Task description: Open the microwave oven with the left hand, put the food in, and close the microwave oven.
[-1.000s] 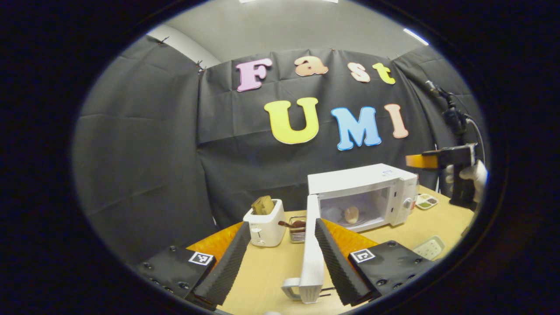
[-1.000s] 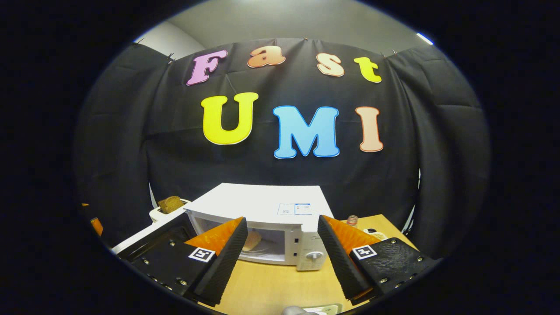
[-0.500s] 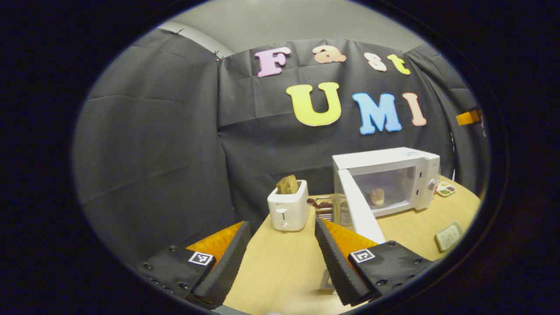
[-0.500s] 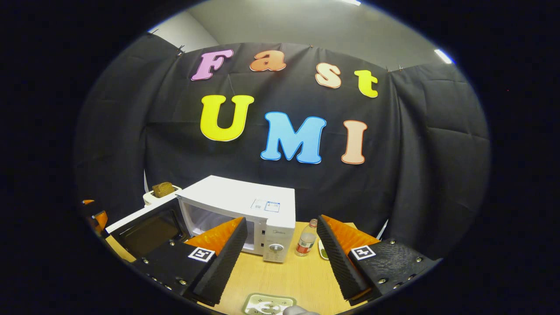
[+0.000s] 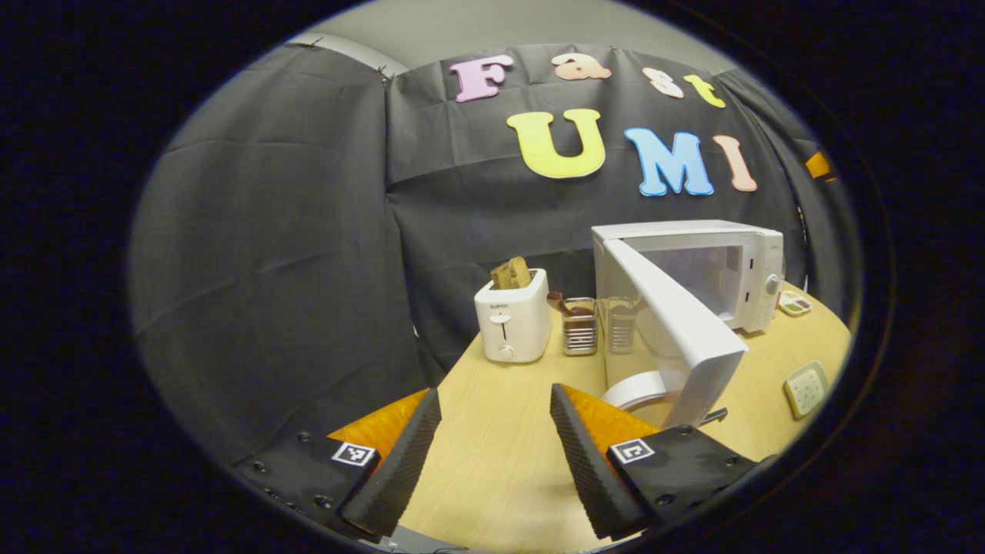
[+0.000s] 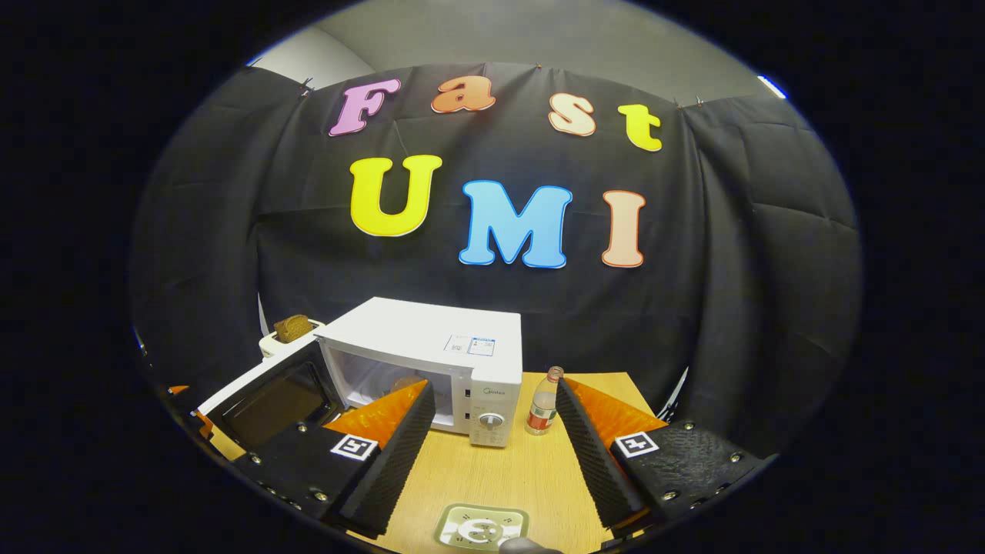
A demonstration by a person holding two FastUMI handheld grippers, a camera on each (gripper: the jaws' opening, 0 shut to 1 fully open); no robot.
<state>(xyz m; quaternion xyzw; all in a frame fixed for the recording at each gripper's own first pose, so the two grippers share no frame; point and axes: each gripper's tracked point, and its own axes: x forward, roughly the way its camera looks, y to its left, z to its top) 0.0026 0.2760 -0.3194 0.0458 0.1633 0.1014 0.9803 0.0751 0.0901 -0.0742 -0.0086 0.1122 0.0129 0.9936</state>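
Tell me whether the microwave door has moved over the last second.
Yes. The microwave door has swung toward the microwave, partway closed; a second ago it stuck straight out from the oven front.

In the left gripper view, the toaster [image 5: 513, 323] stands at centre, two wire baskets [image 5: 579, 328] just right of it, then the microwave oven [image 5: 692, 273] (door [image 5: 677, 327] swung open) at right.

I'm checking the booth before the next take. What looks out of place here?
Only the microwave: its door hangs half open. The toaster and bottle stand upright, and nothing is spilled.
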